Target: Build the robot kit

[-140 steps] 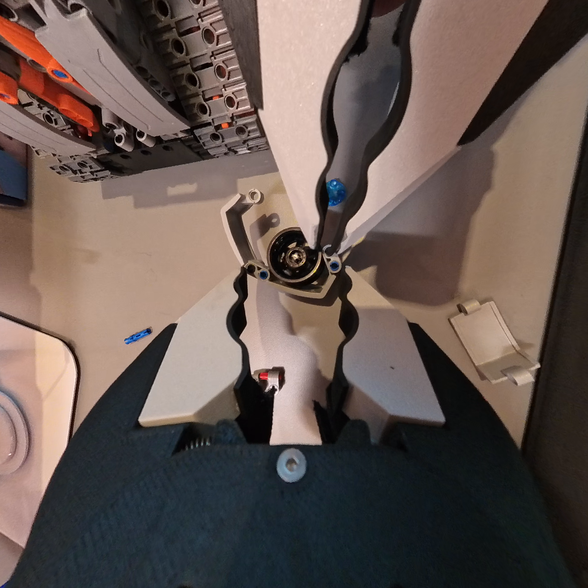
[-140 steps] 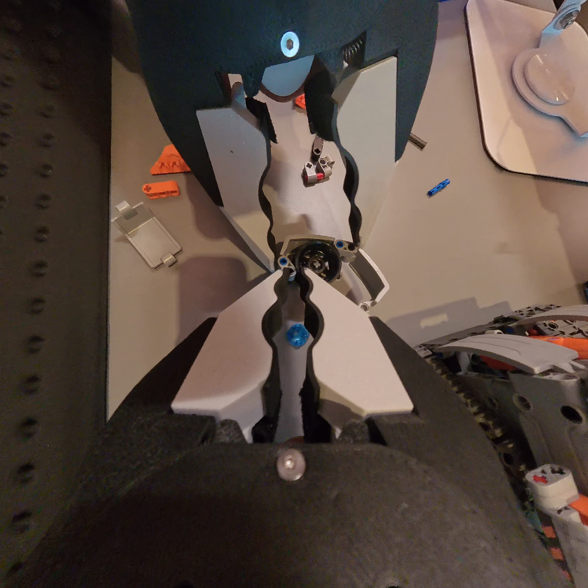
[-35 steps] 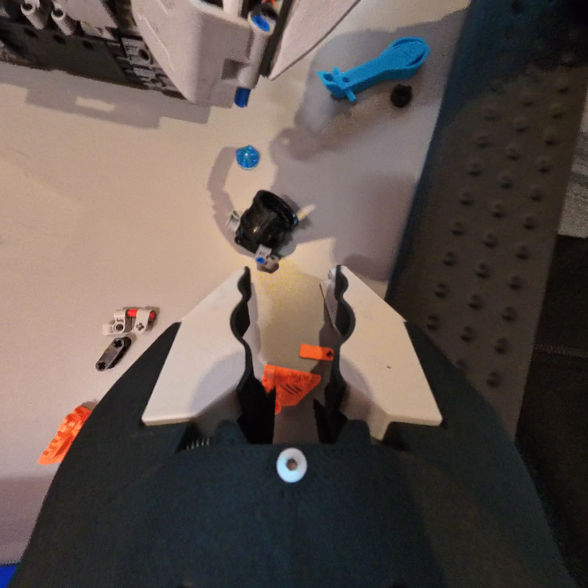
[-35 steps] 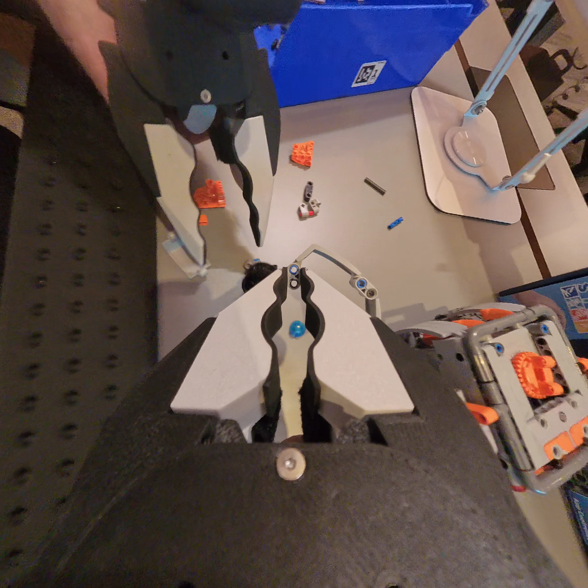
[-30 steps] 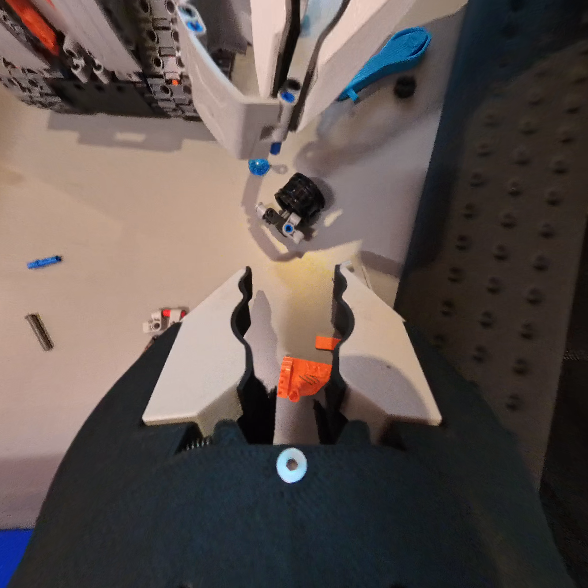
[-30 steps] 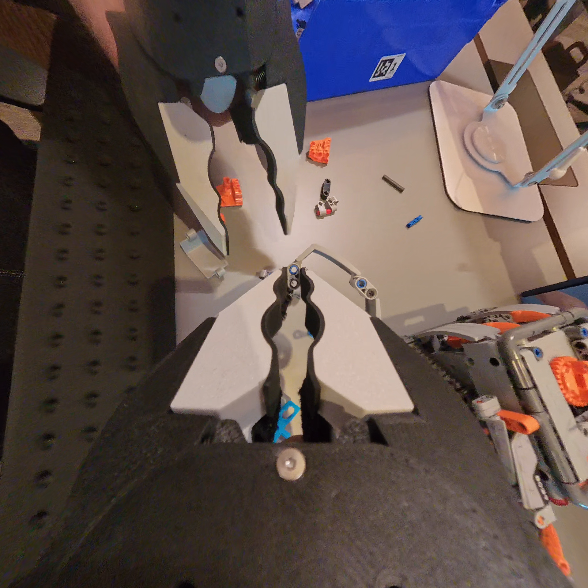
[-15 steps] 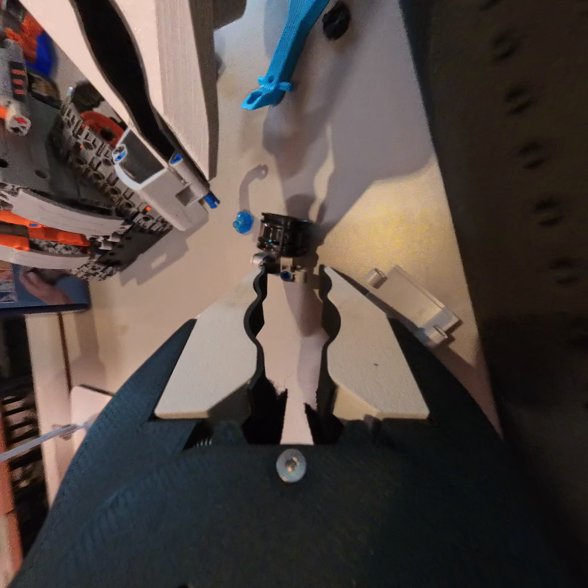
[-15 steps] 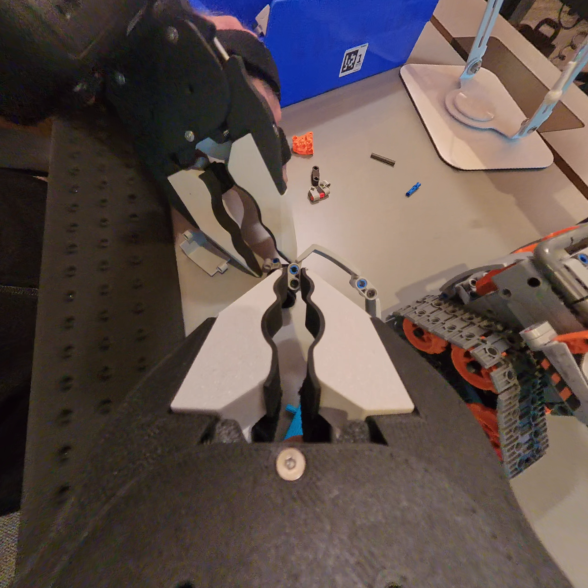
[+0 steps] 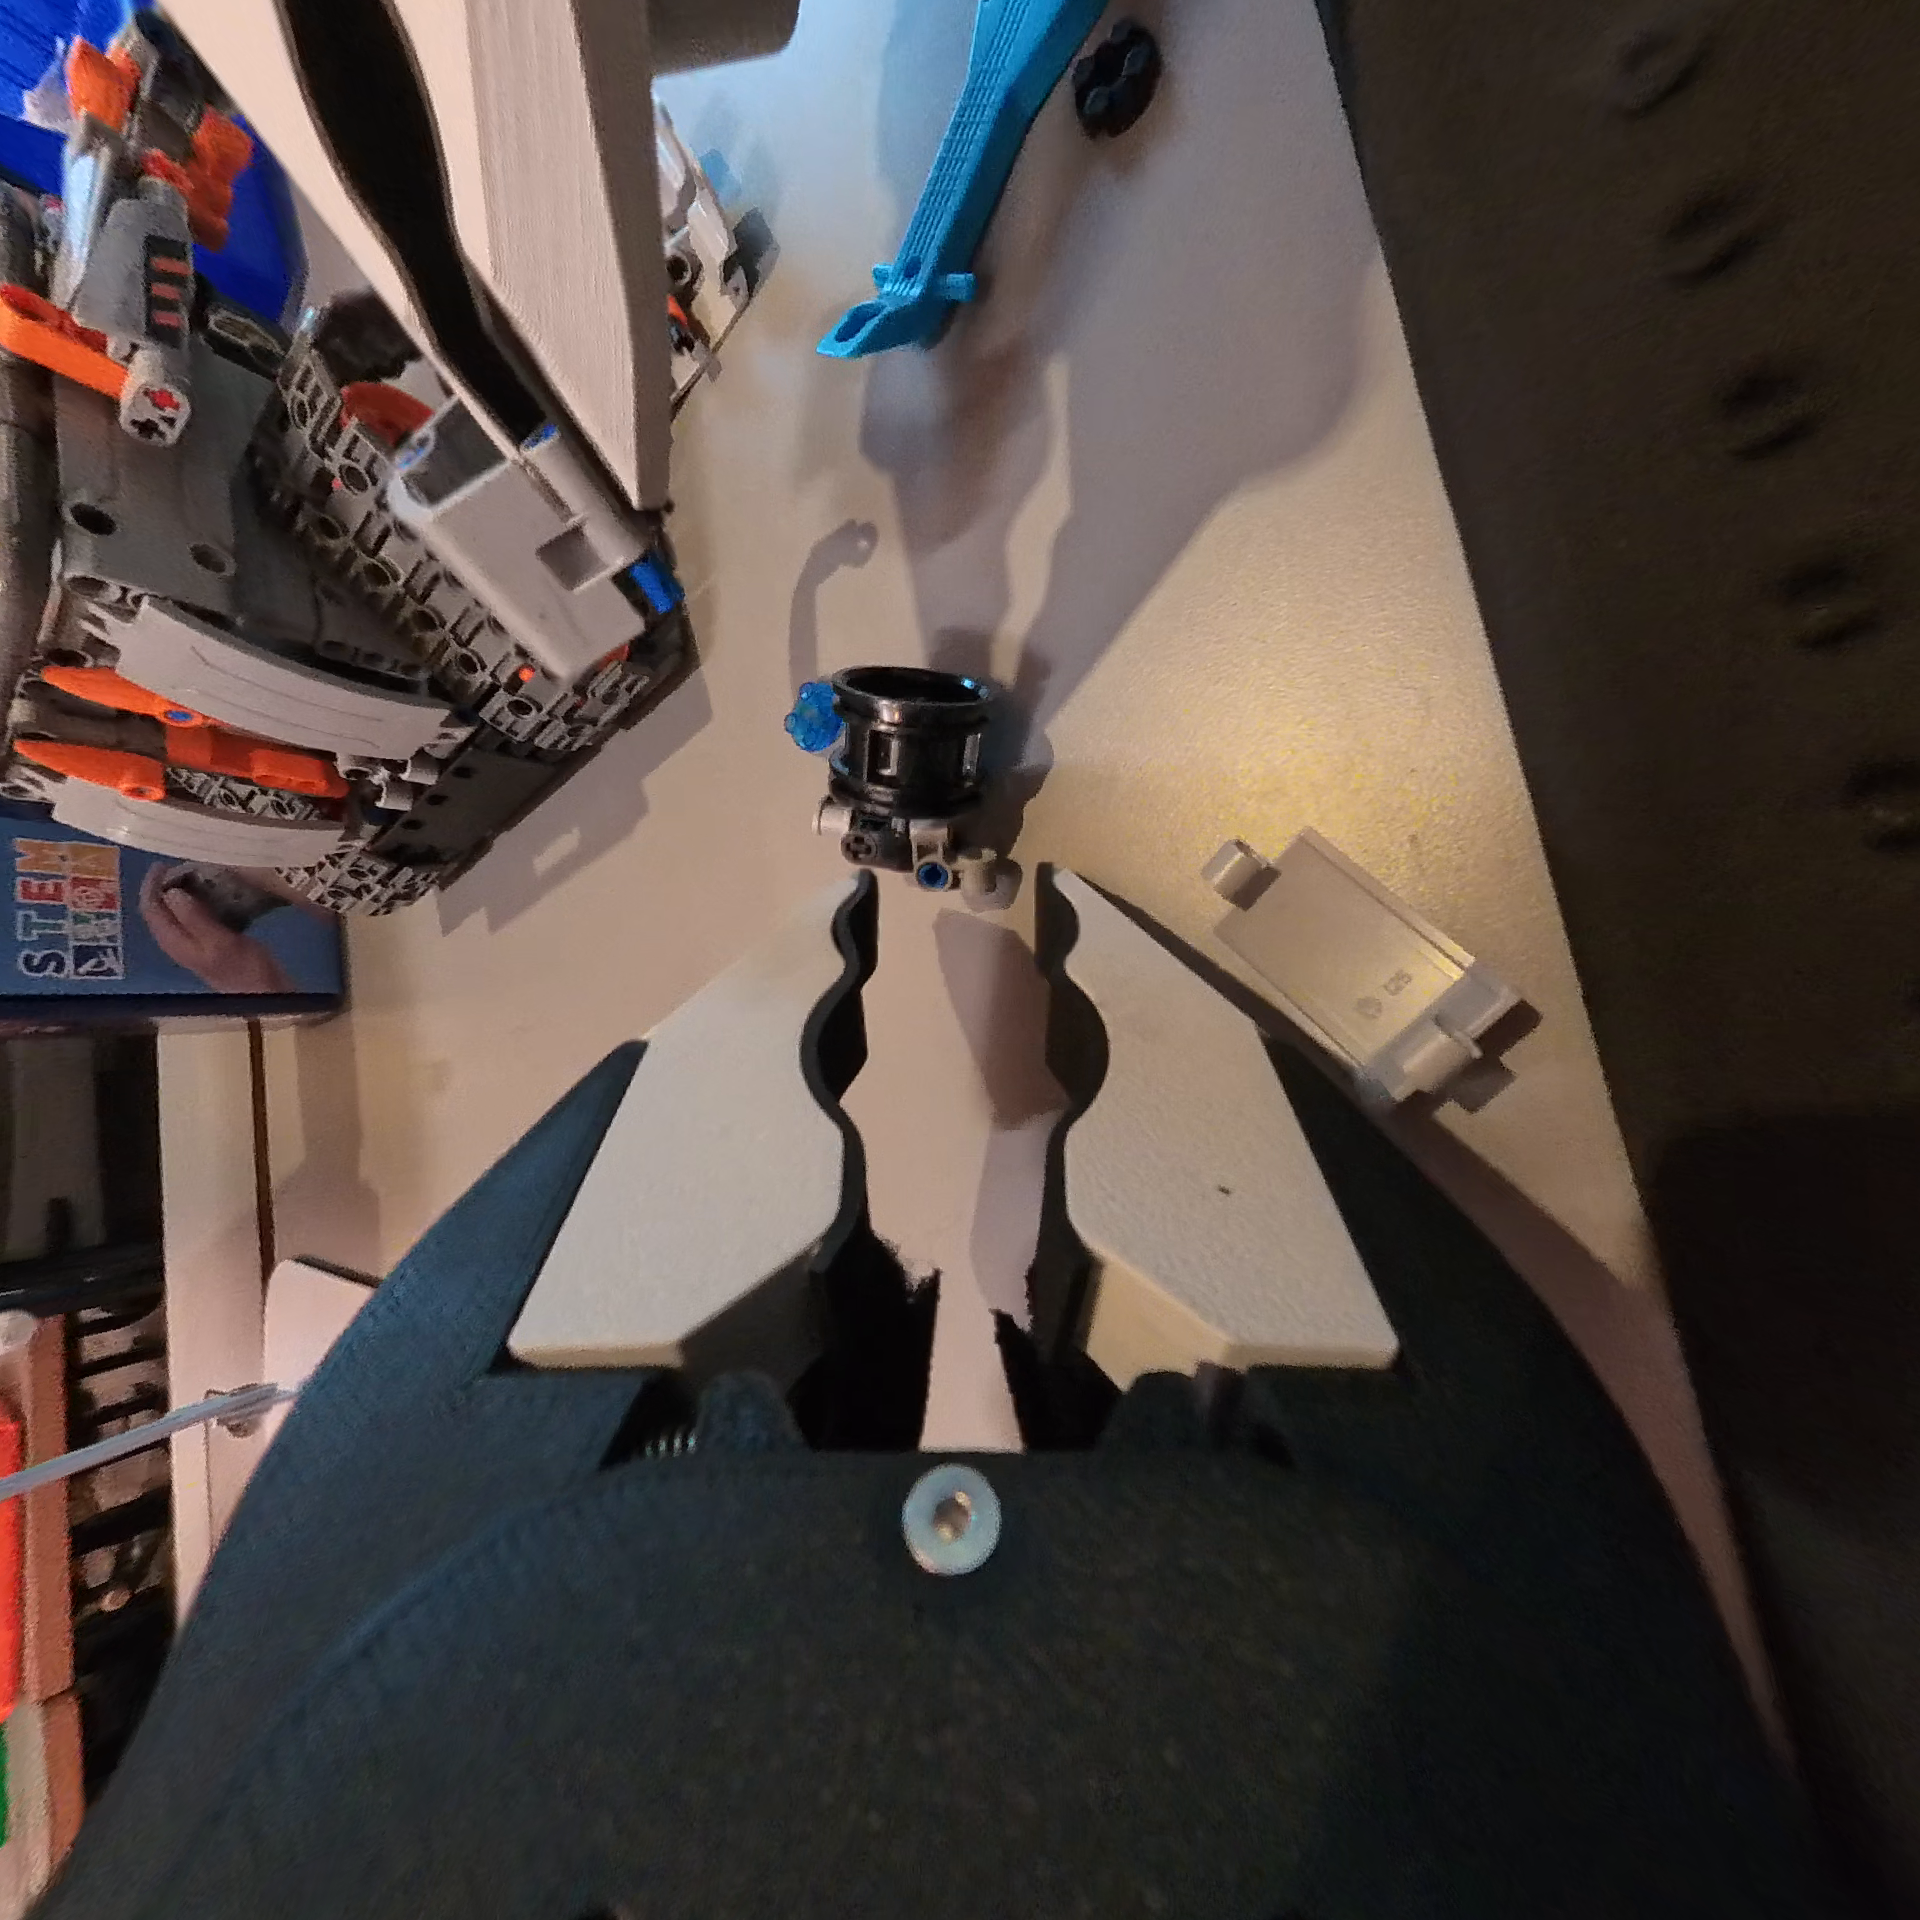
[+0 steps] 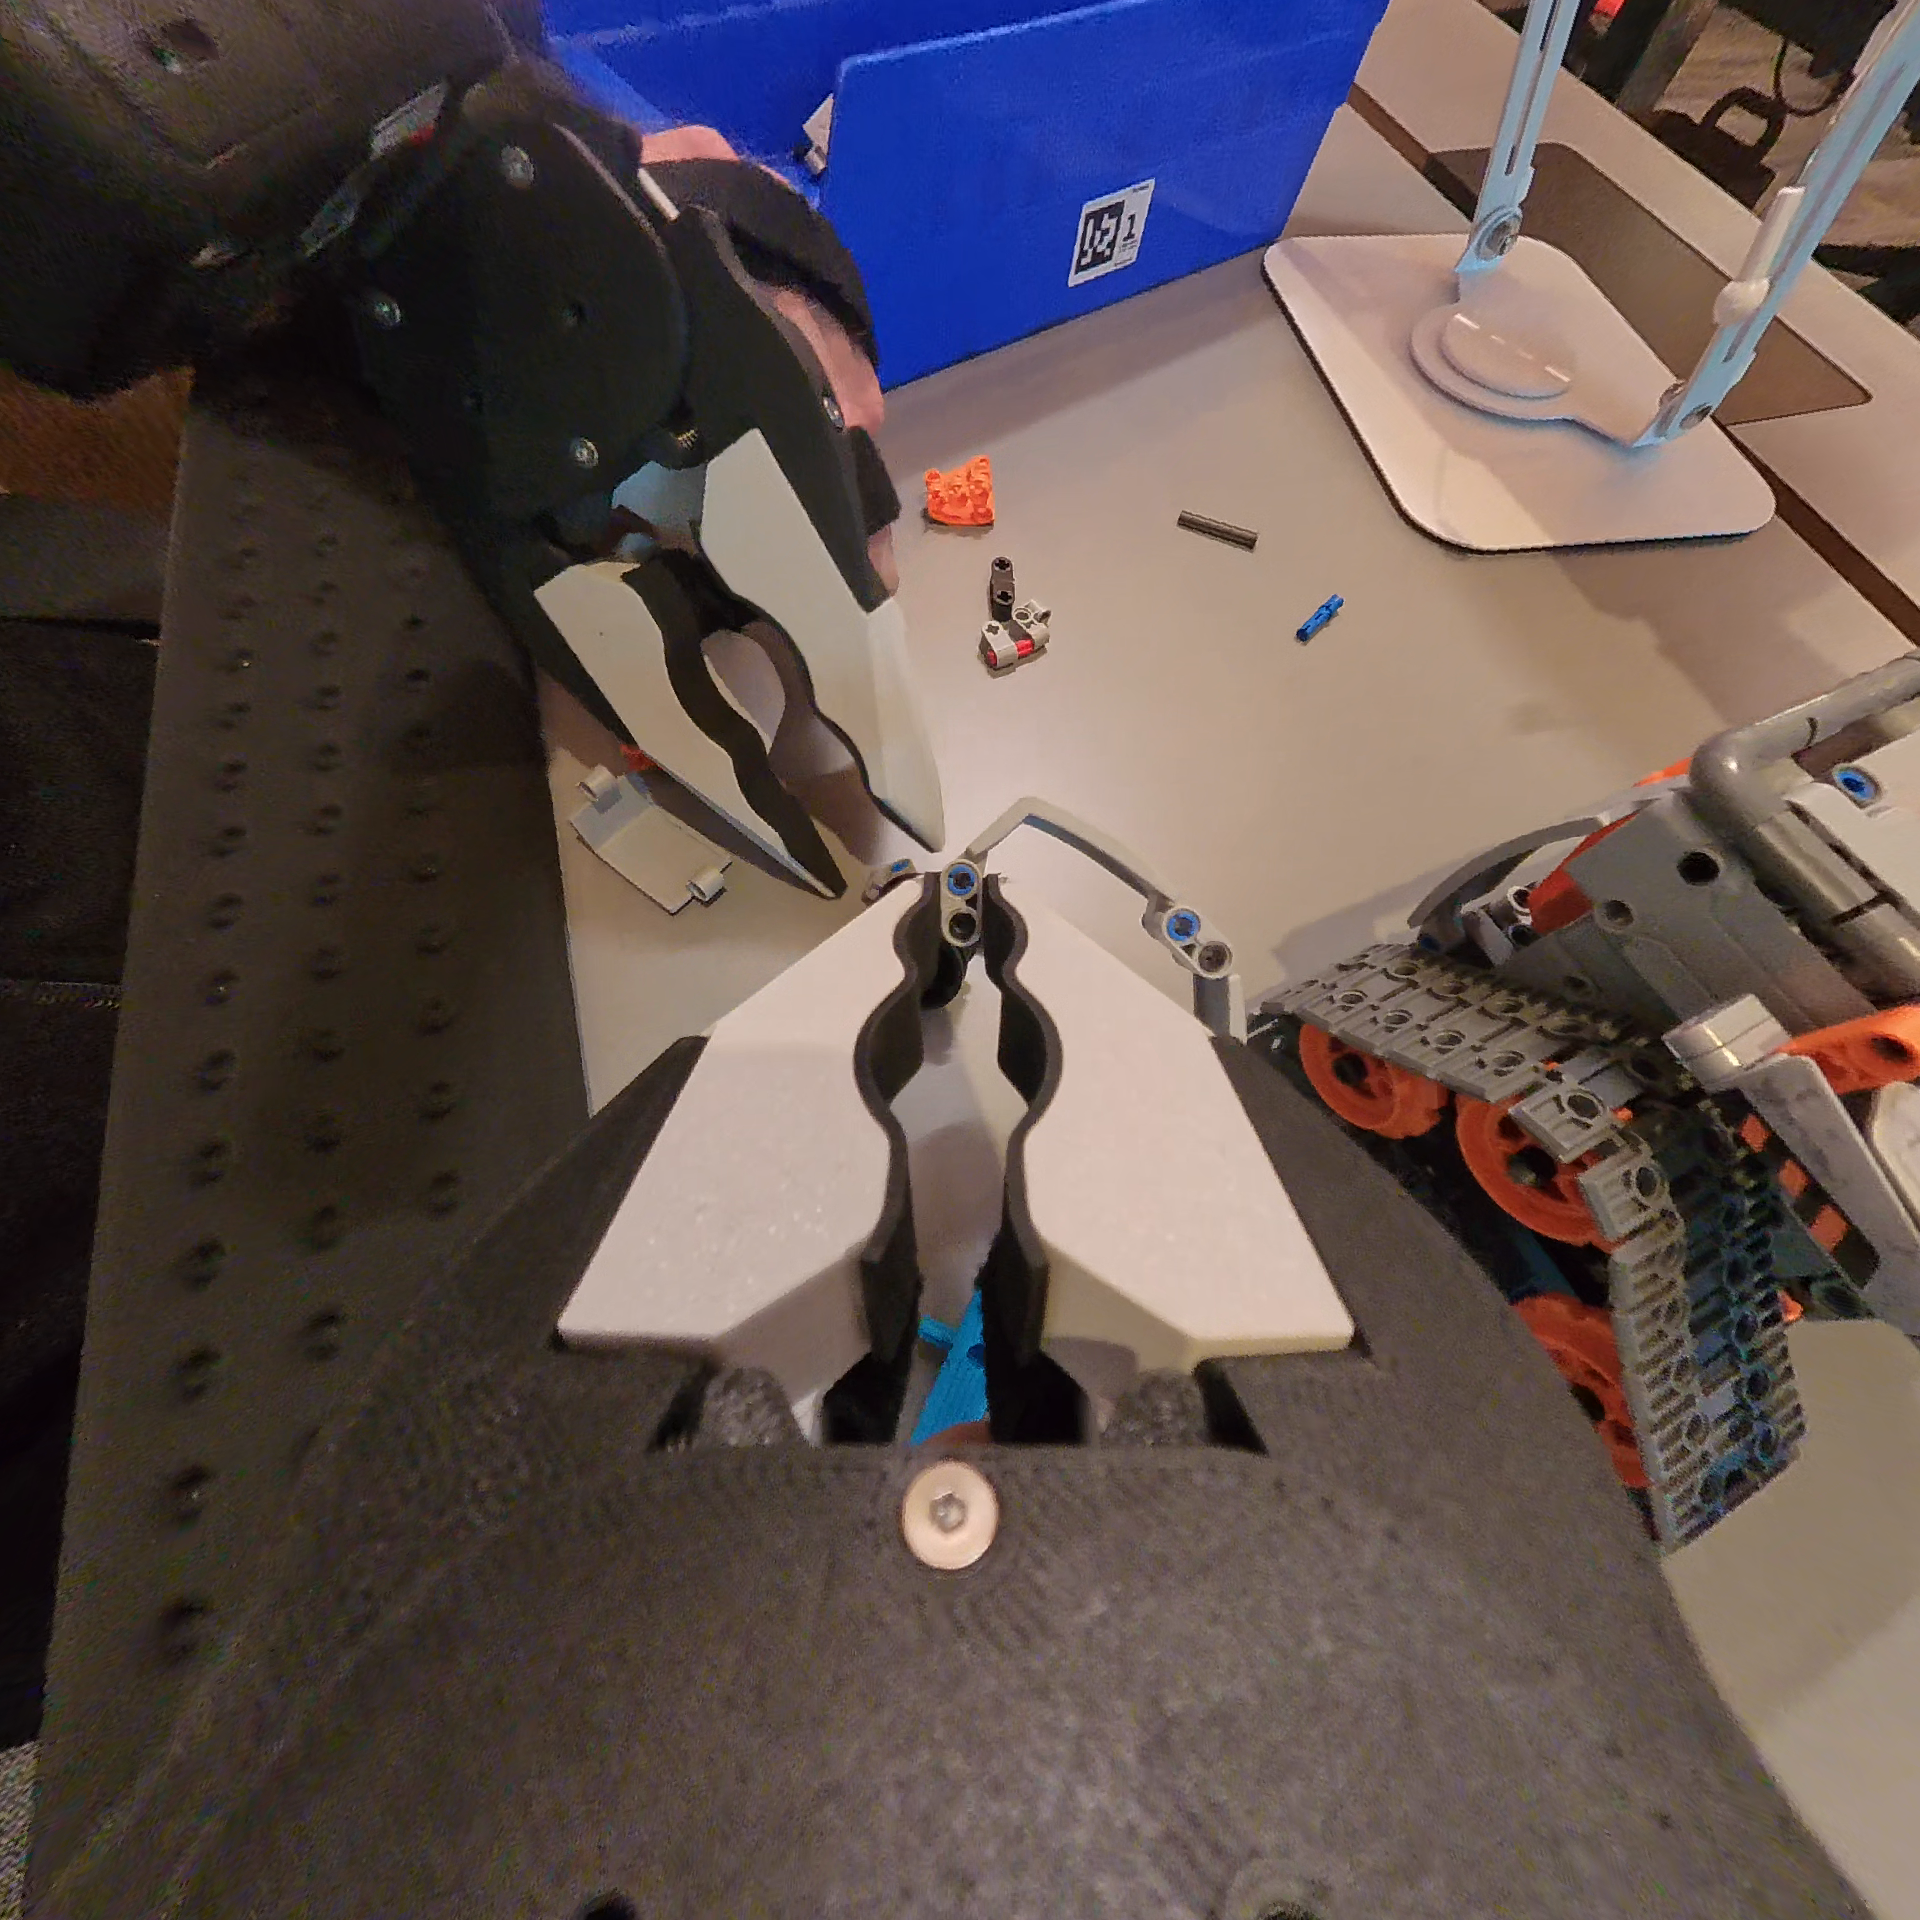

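Two tools, one tracked model, one blue bin.

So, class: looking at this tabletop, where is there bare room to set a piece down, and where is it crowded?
Bare table lies between the small grey-and-red piece, the blue pin and the tracked model. It is crowded near the dark mat: the left gripper, open, the black ring piece, the grey panel and the right gripper, shut on a grey curved beam.

Black textured gripper bodies, pale grey jaws with wavy black pads, one silver screw each
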